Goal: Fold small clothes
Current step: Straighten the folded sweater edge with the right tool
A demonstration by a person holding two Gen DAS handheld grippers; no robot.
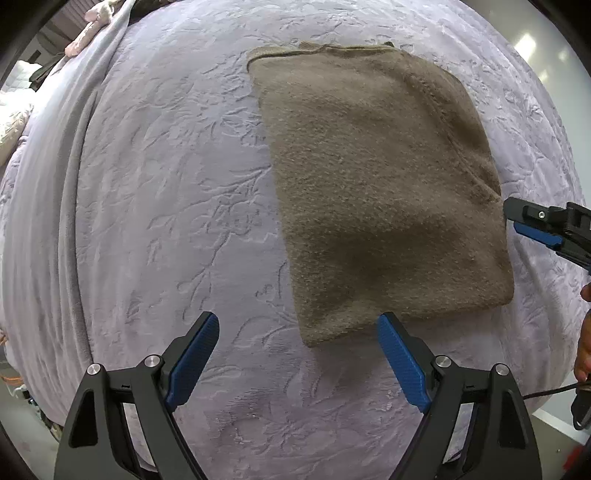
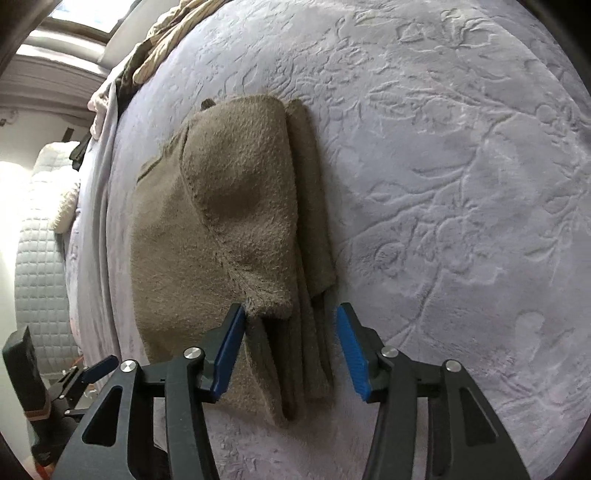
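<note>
Lavender embossed bedspread (image 1: 166, 221) carries a folded brown knit garment (image 1: 369, 177), lying flat, its long axis running away from the left gripper (image 1: 297, 328), which gapes empty. Right gripper (image 2: 291, 325) straddles its layered edge, pads unclamped.

Lilac embossed bedspread (image 1: 155, 192), quilted white chair (image 2: 40, 236) (sunlit), window (image 2: 85, 14)

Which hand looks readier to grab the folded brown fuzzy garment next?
Probably the right gripper: its open jaws straddle the folded brown fuzzy garment's layered edge. The left gripper hangs open at a corner.
</note>
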